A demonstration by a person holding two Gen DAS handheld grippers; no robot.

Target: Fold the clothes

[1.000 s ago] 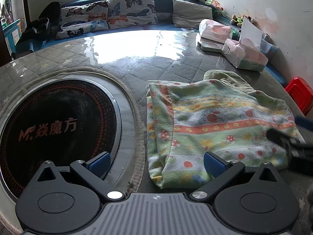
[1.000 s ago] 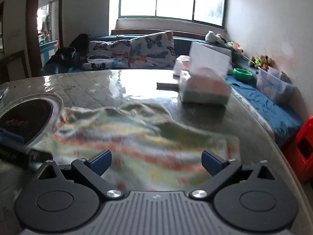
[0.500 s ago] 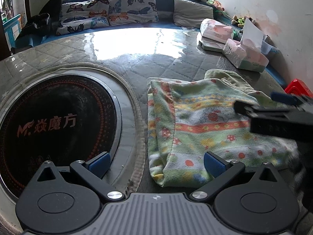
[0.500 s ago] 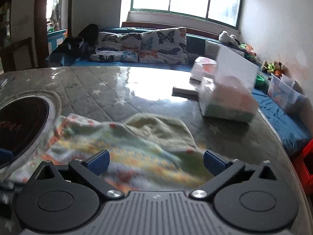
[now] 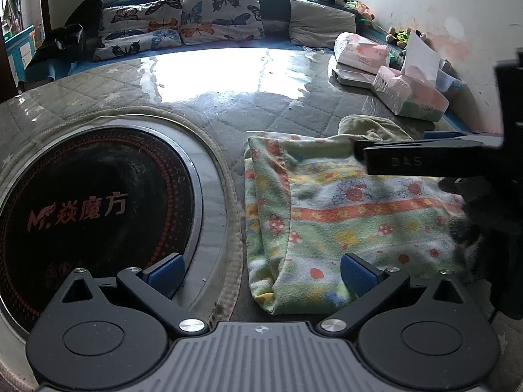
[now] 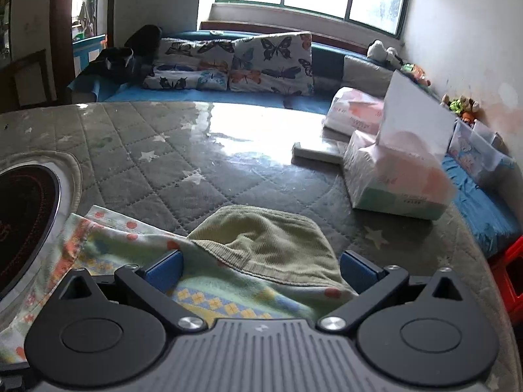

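Note:
A green patterned garment point(image 5: 353, 222) with red and yellow stripes lies folded on the quilted table cover; its plain olive cuff point(image 5: 369, 127) sticks out at the far edge. My left gripper point(image 5: 261, 272) is open, hovering over the garment's near left corner. My right gripper point(image 6: 260, 266) is open, low over the garment's far part point(image 6: 228, 281), its jaws either side of the olive cuff point(image 6: 261, 238). The right gripper's body point(image 5: 425, 160) reaches in from the right in the left wrist view.
A round black induction hob point(image 5: 88, 205) is set in the table left of the garment. Tissue packs point(image 6: 398, 179) and a flat box point(image 6: 315, 155) stand at the far right. A bench with butterfly cushions point(image 6: 228, 62) runs behind. A red stool point(image 6: 510, 277) stands right of the table.
My right gripper has moved forward and left across the garment, from its near right edge up to the olive cuff. My left gripper has barely moved.

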